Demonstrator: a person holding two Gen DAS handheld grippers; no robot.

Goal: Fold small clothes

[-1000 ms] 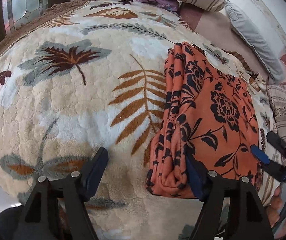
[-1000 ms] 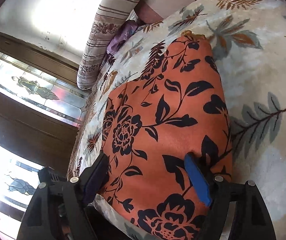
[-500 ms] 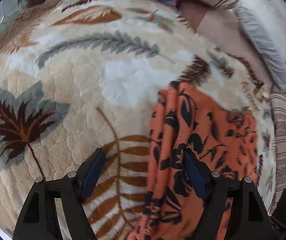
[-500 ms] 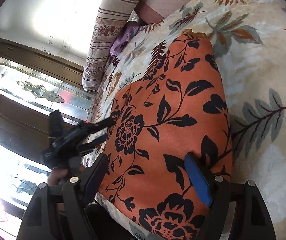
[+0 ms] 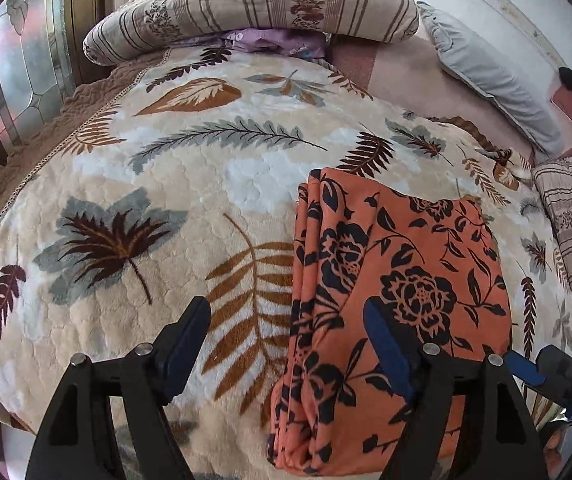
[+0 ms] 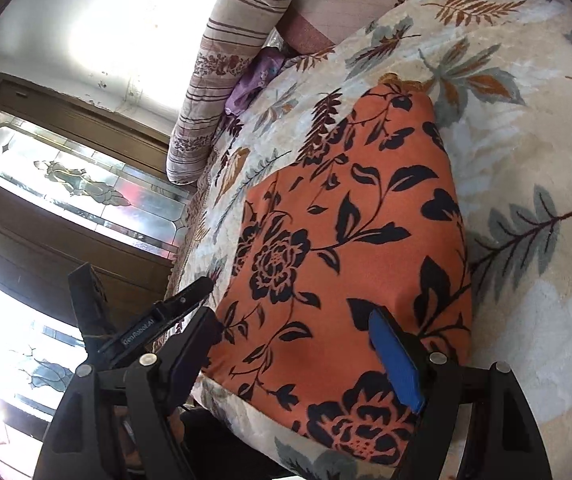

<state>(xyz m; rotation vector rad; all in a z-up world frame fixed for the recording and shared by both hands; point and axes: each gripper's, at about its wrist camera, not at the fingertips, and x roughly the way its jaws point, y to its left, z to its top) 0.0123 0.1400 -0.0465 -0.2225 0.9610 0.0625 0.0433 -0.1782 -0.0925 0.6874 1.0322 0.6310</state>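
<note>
Bed: leaf-patterned plush blanket (image 5: 133,184) covers the bed under both our tools, with a striped bolster (image 5: 253,8) and a grey pillow (image 5: 490,76) at the far end, a stained-glass door off to one side.

Garment: orange cloth with black flowers (image 5: 398,280) lies folded into a neat rectangle on the blanket — stacked layers show along its edge nearest our left tool's gap.

Left tool (image 5: 286,344): jaws spread wide, holding nothing; the folded edge of the cloth runs up between its fingers, the right-hand finger over the cloth and the left-hand one over bare blanket.

Right tool (image 6: 298,352): also spread wide and empty; the near end of the cloth sits between its fingers, the blue pad (image 6: 396,364) over the fabric, though we cannot tell if it touches.

Other tool in view: the left tool shows just beyond the right tool's left finger.

Step in hand: we judge the folding of this piece largely done — both tools seem to be at the release or check stage.

Next move: either one more half-fold, which would need both tools to pinch the near corners together without spilling the layers, or pressing it flat and setting it aside.
</note>
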